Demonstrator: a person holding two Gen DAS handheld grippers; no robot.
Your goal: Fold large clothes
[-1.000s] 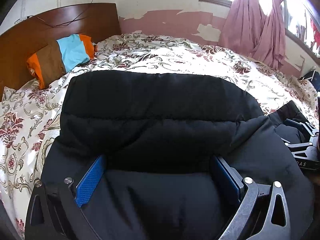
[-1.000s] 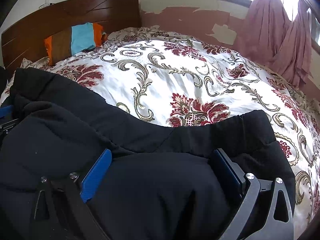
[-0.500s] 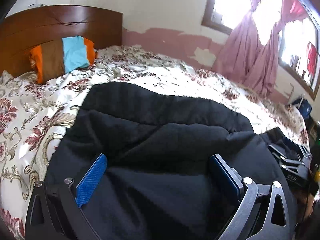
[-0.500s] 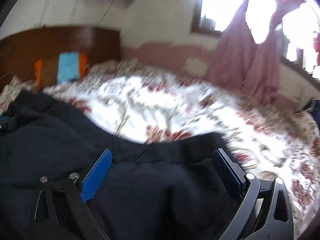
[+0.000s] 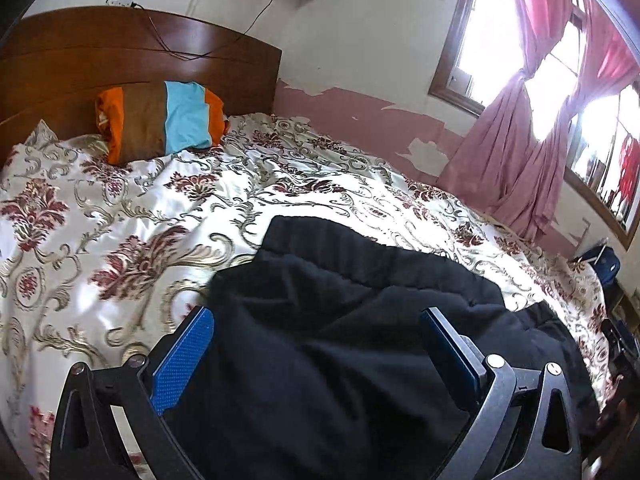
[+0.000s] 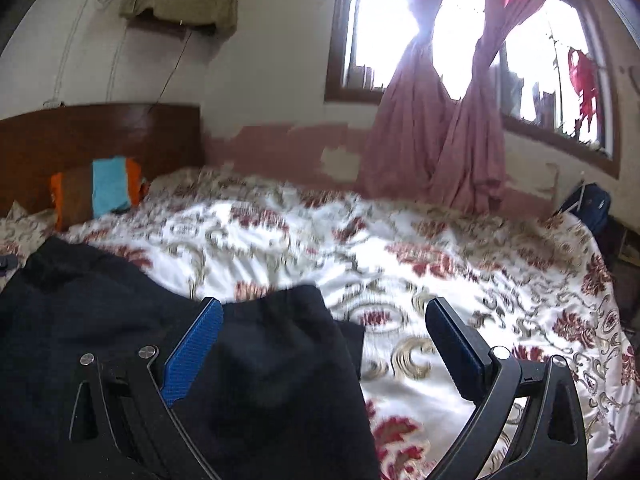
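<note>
While the black padded jacket (image 5: pixel 352 320) lies spread over the near part of the bed, on the floral bedspread (image 5: pixel 120 216), both grippers are seen above it. The left gripper (image 5: pixel 320 344) is held wide open, its blue pads (image 5: pixel 180 360) apart with the jacket's dark fabric filling the gap between them; nothing is pinched. The right gripper (image 6: pixel 324 340) is likewise spread wide, with only a corner of the jacket (image 6: pixel 280 344) seen beside its left pad (image 6: pixel 192 352) and bare bedspread (image 6: pixel 400 280) before the right one. Whether either gripper touches the cloth cannot be told. The jacket's ribbed hem is turned toward the far side of the bed. An orange, brown and blue pillow (image 5: pixel 160 120) is propped against the wooden headboard (image 5: pixel 120 56). Pink curtains (image 6: pixel 440 128) are knotted at the window (image 6: pixel 384 28). The right wrist view is blurred.
</note>
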